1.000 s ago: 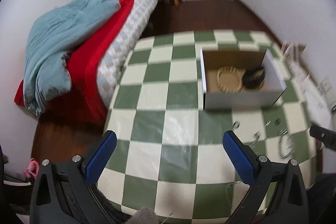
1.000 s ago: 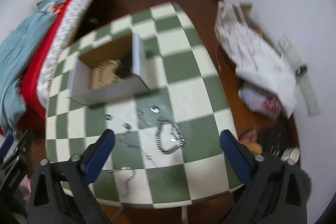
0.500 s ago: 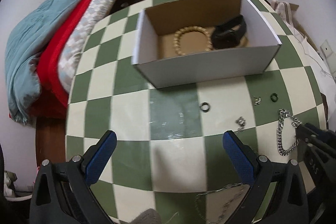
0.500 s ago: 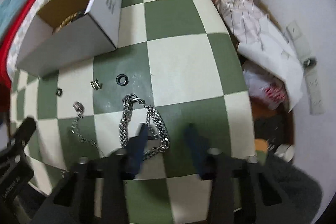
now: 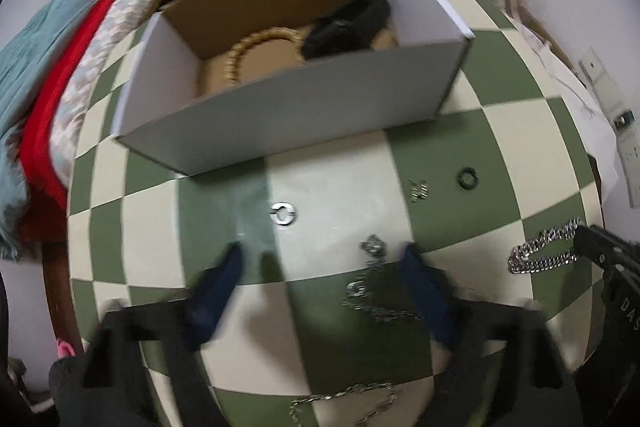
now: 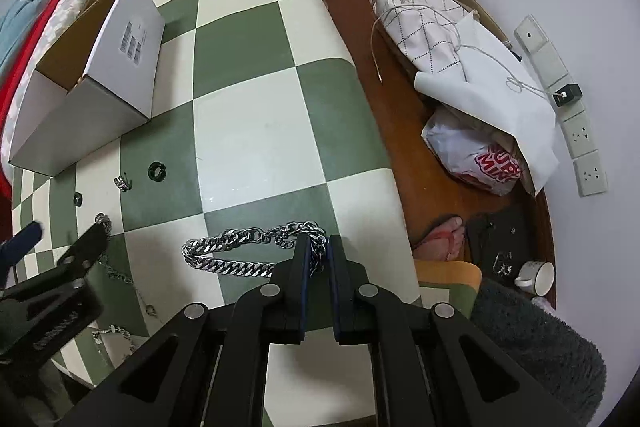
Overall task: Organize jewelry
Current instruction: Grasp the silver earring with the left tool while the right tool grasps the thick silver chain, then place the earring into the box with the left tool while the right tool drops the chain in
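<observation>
Right wrist view: right gripper (image 6: 318, 247) pinches the chain bracelet (image 6: 240, 247), which stretches leftward across the table (image 6: 248, 131).

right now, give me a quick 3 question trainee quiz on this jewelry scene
1. True or false: the right gripper has its jaws shut on the thick silver chain.
2. Which lies inside the cardboard box? A) beaded bracelet B) silver ring C) dark ring
3. Fill in: the left gripper has its jaws ____.

Key: 1 true; 2 A; 3 open
</observation>
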Demonstrator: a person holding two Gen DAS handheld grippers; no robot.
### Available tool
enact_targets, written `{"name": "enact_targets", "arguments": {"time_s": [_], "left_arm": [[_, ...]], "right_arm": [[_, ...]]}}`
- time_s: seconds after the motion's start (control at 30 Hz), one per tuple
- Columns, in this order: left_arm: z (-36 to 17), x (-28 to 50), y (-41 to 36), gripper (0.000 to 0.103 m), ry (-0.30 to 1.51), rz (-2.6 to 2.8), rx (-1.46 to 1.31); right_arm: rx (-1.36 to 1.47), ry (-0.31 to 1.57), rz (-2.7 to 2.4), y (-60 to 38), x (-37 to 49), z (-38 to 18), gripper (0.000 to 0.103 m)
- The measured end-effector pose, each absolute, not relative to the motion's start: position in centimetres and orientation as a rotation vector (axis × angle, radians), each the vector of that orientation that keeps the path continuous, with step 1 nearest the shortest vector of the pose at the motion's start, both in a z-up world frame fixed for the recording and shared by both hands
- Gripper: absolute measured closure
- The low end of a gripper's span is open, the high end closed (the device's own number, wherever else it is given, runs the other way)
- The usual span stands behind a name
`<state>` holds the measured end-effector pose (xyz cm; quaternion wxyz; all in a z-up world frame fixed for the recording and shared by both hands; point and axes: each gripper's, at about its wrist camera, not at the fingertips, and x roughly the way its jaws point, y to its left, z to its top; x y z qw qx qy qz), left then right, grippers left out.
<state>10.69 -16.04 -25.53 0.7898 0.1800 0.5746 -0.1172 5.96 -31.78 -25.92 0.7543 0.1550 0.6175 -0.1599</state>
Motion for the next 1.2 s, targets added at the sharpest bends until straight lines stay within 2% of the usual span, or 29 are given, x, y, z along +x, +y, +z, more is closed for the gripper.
{"name": "enact_targets", "arguments": {"time_s": [0.07, 0.37, 0.93, 1.2], "left_arm": [[-25.4, 10.7, -16.1, 0.094, 1.223, -0.280, 0.360], [-22.1, 10.3, -14.9, 0.094, 1.171, -0.336, 0.312], [-9.6, 10.9, -10.8, 0.095, 1.001, -0.427, 0.134], [-4.5, 14.2, -9.8, 0.095, 0.924, -0.445, 0.092]], "right_arm": [[0.341, 1.348, -0.342, -31.7, 6.0, -26.0, 0.094], [0.431, 1.278, -0.251, -31.1, 6.1, -22.8, 0.094], [0.420, 1.087, -0.081, -27.8, 8.1, -10.8, 0.094], [0.372, 1.016, -0.027, -25.8, 12.0, -6.1, 0.094]]}}
